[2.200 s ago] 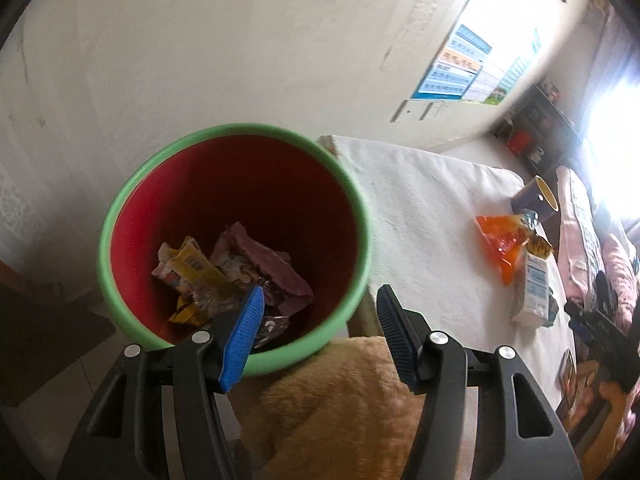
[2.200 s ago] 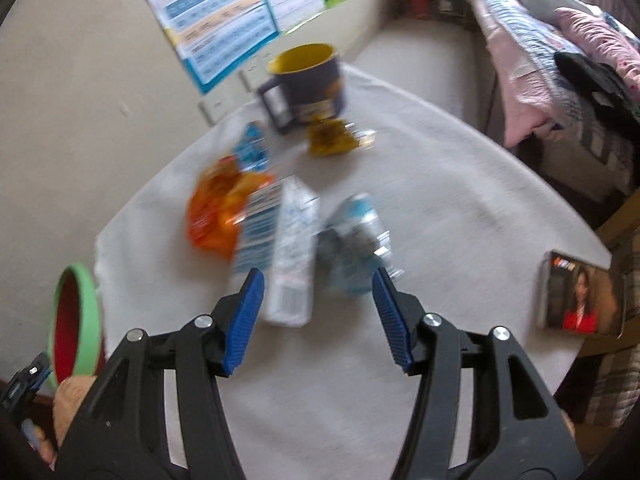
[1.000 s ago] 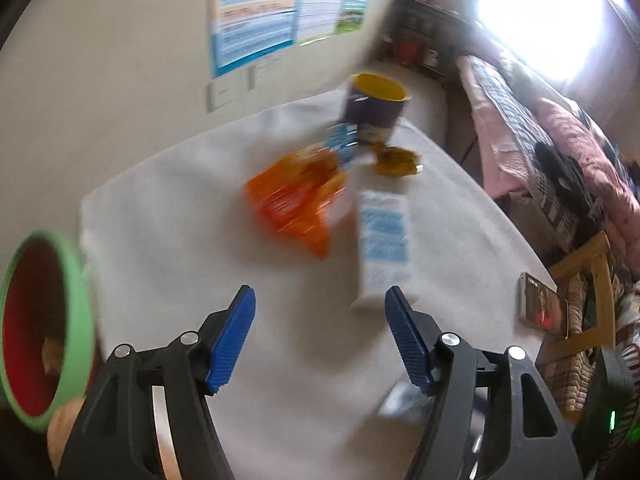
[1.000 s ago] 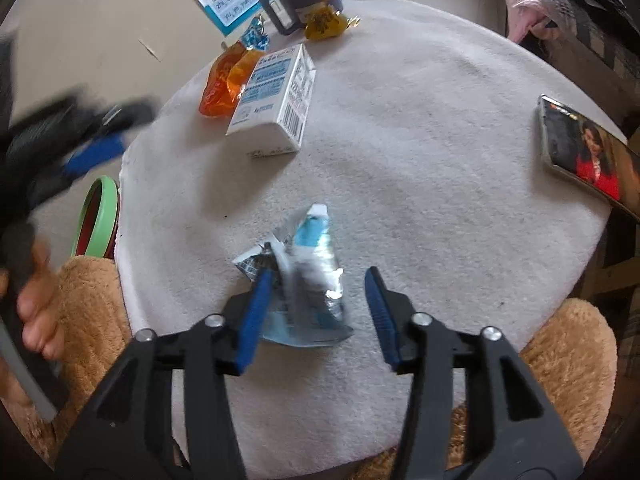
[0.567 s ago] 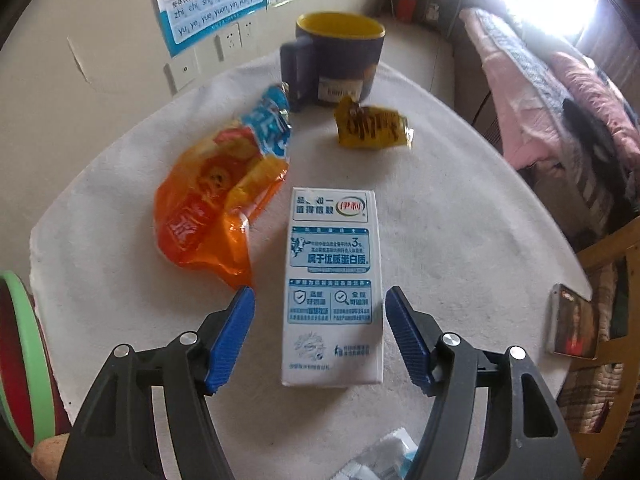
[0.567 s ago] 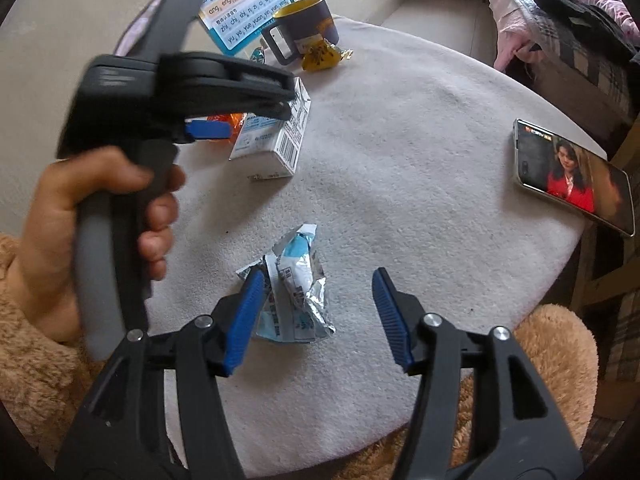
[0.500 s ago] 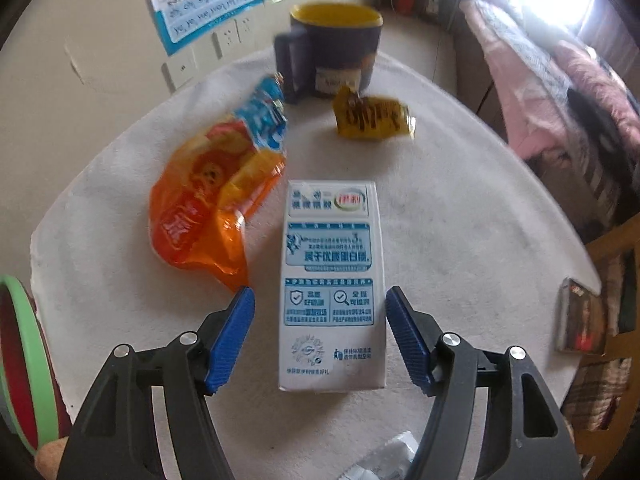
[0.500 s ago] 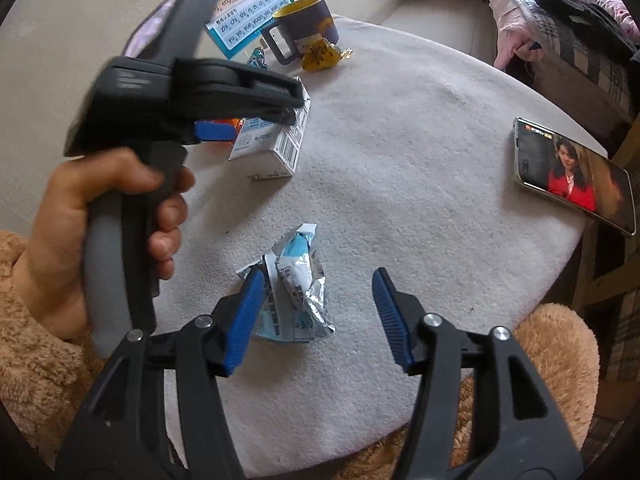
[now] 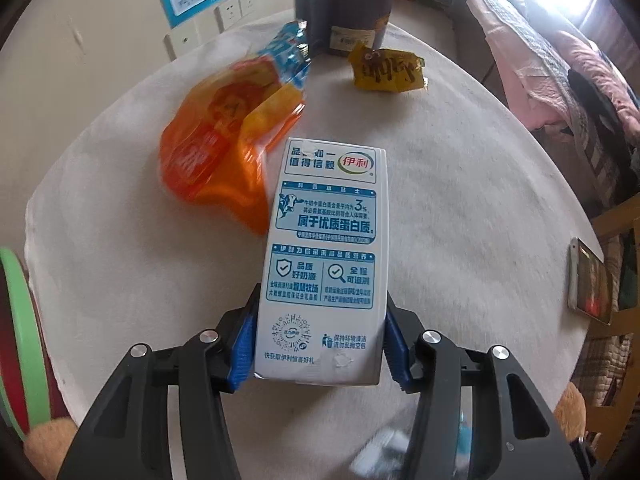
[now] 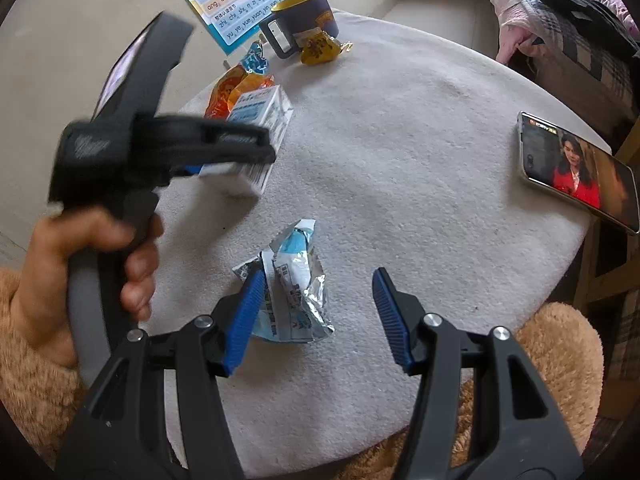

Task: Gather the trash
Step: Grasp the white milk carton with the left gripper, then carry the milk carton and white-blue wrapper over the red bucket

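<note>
A white and blue milk carton (image 9: 326, 240) lies flat on the round white table (image 9: 460, 208). My left gripper (image 9: 320, 348) is closing on its near end, and both blue pads touch the carton's sides. The right wrist view shows the same carton (image 10: 260, 120) under that gripper, which a hand (image 10: 80, 248) holds. My right gripper (image 10: 318, 308) stands open just above a crumpled silver and blue wrapper (image 10: 296, 288). The wrapper lies towards the left pad, and nothing is pinched.
An orange snack bag (image 9: 216, 152) lies left of the carton, with a yellow wrapper (image 9: 386, 70) and a dark mug (image 9: 352, 4) behind. The green-rimmed red bin (image 9: 24, 320) is off the table's left edge. A lit phone (image 10: 576, 168) rests at the right edge.
My left gripper came down over the milk carton and its jaws narrowed from wide apart onto the carton's sides. The right gripper stayed over the silver wrapper.
</note>
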Motion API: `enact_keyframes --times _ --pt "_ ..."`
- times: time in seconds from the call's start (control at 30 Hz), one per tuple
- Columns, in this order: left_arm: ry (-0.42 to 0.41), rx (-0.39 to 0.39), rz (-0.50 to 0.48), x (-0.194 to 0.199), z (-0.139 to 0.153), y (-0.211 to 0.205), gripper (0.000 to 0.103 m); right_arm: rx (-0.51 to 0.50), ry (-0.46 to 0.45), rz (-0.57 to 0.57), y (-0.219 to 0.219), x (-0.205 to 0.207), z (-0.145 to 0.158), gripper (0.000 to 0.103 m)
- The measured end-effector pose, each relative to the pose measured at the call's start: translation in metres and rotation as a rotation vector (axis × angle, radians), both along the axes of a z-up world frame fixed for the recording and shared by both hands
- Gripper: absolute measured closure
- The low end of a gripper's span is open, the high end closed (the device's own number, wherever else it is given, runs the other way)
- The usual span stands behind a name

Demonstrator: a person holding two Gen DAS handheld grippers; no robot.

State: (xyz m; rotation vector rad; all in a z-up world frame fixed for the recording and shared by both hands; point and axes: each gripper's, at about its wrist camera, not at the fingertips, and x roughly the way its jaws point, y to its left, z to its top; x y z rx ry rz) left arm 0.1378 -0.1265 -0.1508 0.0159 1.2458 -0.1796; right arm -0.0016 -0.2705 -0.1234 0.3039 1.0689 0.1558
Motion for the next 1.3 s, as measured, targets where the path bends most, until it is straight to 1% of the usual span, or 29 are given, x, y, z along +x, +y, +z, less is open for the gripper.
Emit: enact_keyframes --times 0.1,0.13,0.17,0.27,0.3,0.43,0.5,0.6,0.67,0.77,0.93,1.2,1.3 --pt "0.012 0.010 0.008 -0.009 -0.004 0.006 0.050 0.001 0.005 0.003 0.001 0.001 -0.002 0.048" --pt "0.014 0.014 0.019 -0.010 -0.004 0.009 0.046 0.001 0.003 0.003 0.001 0.001 -0.001 0.048" --pt "0.013 0.009 0.029 -0.011 -0.004 0.011 0.045 0.002 0.002 0.002 0.001 0.000 -0.001 0.048" --pt "-0.002 -0.039 0.064 -0.012 0.004 0.017 0.042 0.006 0.004 -0.003 0.000 0.001 -0.002 0.048" --pt "-0.009 -0.039 0.063 -0.012 0.005 0.017 0.042 0.006 0.005 -0.002 0.000 0.001 -0.002 0.048" --pt "-0.026 0.003 0.035 -0.006 0.005 0.007 0.042 0.009 0.001 0.003 0.000 0.000 -0.002 0.048" --pt "-0.030 0.011 0.031 -0.004 0.004 0.005 0.042 0.013 0.000 0.005 0.000 0.000 -0.002 0.048" --pt "-0.018 0.007 0.028 0.002 0.000 0.005 0.044 0.016 0.001 0.008 0.000 0.000 -0.003 0.048" --pt "-0.014 0.008 0.022 0.004 -0.002 0.004 0.052 0.016 0.002 0.010 0.000 0.000 -0.003 0.048" --pt "-0.039 0.020 0.019 0.000 0.001 0.003 0.053 0.011 0.002 0.017 0.002 0.001 -0.003 0.048" --pt "-0.080 -0.011 0.025 -0.014 0.008 0.007 0.053 -0.026 -0.002 0.047 0.011 0.003 -0.004 0.048" --pt "-0.075 -0.051 0.031 -0.035 0.016 0.027 0.053 -0.060 0.014 0.078 0.021 0.006 -0.008 0.048" --pt "-0.070 -0.045 0.041 -0.042 0.017 0.038 0.053 -0.069 0.018 0.084 0.024 0.007 -0.009 0.048"
